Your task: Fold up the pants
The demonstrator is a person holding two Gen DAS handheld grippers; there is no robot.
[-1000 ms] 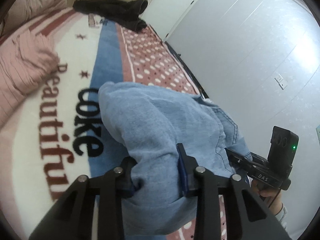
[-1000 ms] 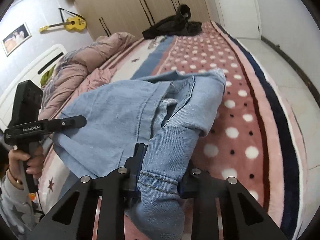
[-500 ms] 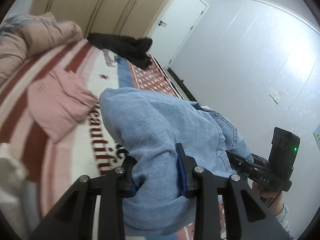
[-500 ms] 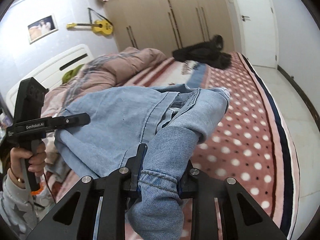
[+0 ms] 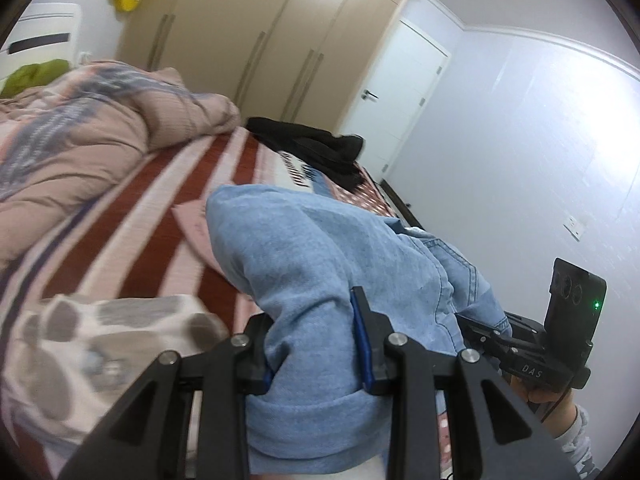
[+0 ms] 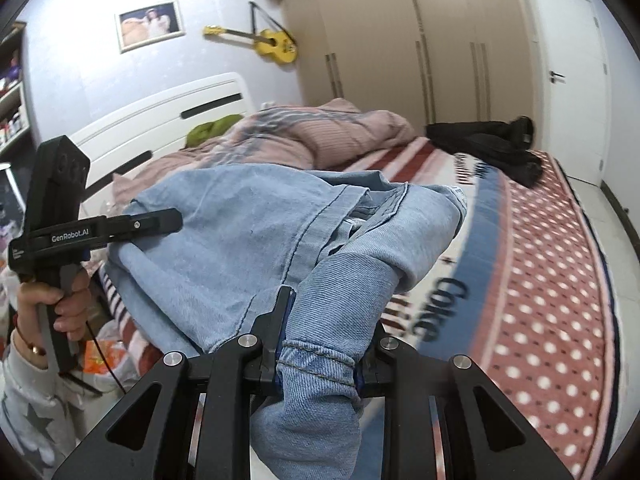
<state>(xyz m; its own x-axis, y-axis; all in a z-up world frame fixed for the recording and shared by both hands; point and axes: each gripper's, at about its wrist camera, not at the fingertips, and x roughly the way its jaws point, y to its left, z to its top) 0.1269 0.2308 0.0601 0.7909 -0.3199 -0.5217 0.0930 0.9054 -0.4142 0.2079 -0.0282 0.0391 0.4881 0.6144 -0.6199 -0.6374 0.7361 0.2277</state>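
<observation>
1. Bedroom scene: a bed (image 6: 560, 320) under a red polka-dot and striped blanket fills the frame, with beige wardrobes (image 6: 420, 48) and a white door (image 6: 568, 72) behind.
2. Left gripper (image 5: 316, 344) pinches a thick bunch of light-blue jeans (image 5: 312, 264) between its blue-padded fingers (image 5: 362, 344); cloth bulges above and below the grip.
3. Right gripper (image 6: 320, 352) is clamped on a hemmed, rolled part of the same jeans (image 6: 248, 232), the stitched edge sitting at the jaws.
4. Held between the two grippers, the jeans hang raised above the blanket, their long axis running side to side from one gripper to the other, seams and waistband toward the right gripper's side.
5. Seen from the right wrist, the left hand (image 6: 52, 300) grips its black handle at the left.
6. Farther off, a pink quilt (image 6: 312, 136) lies bunched near the white headboard (image 6: 160, 120), dark clothing (image 6: 488, 140) rests at the blanket's far edge, and a yellow guitar (image 6: 264, 42) hangs on the wall.
</observation>
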